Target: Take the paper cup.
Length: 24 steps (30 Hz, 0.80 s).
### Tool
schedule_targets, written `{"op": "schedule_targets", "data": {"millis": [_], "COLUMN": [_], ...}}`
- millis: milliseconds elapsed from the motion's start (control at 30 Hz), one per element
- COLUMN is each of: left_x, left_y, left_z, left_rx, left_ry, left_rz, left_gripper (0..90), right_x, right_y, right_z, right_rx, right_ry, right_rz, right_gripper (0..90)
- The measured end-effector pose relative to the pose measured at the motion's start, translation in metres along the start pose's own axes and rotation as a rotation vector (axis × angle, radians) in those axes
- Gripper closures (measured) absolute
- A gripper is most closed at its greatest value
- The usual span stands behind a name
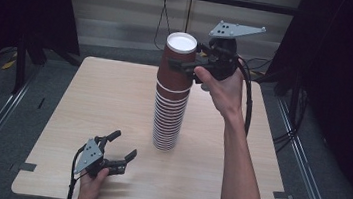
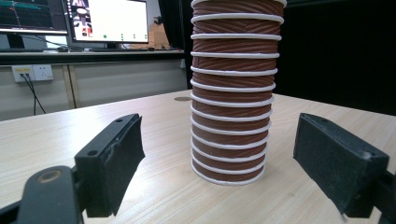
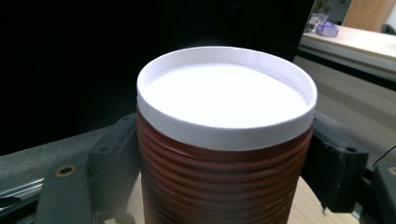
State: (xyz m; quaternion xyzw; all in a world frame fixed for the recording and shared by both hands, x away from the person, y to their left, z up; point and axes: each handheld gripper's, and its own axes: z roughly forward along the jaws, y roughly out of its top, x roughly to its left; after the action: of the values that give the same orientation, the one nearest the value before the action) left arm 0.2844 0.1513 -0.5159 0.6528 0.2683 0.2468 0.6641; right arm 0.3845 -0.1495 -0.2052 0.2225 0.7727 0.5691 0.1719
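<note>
Nearest the person, the left gripper (image 1: 117,149) rests on the pale wooden table (image 1: 89,99), jaws released and empty, aimed at the foot of the tall stack of ribbed brown paper cups with white rims (image 1: 169,114) at mid-table. Farther off, the right gripper (image 1: 184,66) grasps the top brown cup (image 3: 224,154) just below its rim. Judgement: lift it straight up, squeezing lightly, so the cups beneath stay seated.

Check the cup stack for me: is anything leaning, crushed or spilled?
Nothing stands out. The stack of brown paper cups stands upright on the table, rims evenly spaced, none crushed, nothing spilled. The right gripper clamps the top cup just below its white rim; the left gripper rests open, apart from the stack.
</note>
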Motion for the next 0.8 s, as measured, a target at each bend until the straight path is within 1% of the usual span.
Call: {"op": "schedule_targets", "data": {"millis": [167, 333, 567, 800], "left_x": [0.0, 0.0, 0.0, 0.0], "left_y": [0.0, 0.0, 0.0, 0.0], "left_z": [0.0, 0.0, 0.0, 0.0], "left_rx": [0.002, 0.002, 0.002, 0.002], "left_ry": [0.001, 0.001, 0.001, 0.0], "left_rz": [-0.001, 0.0, 0.0, 0.0], "left_gripper": [15.7, 15.7, 15.7, 15.7], "right_x": [0.001, 0.0, 0.002, 0.003], "right_y": [0.003, 0.005, 0.01, 0.012], "right_z": [-0.004, -0.009, -0.013, -0.018], "right_rx": [-0.03, -0.079, -0.112, -0.14], "right_ry": [-0.001, 0.004, 0.001, 0.007], "right_rz": [0.0, 0.01, 0.002, 0.012], "right_gripper": [22.2, 22.4, 22.6, 22.6]}}
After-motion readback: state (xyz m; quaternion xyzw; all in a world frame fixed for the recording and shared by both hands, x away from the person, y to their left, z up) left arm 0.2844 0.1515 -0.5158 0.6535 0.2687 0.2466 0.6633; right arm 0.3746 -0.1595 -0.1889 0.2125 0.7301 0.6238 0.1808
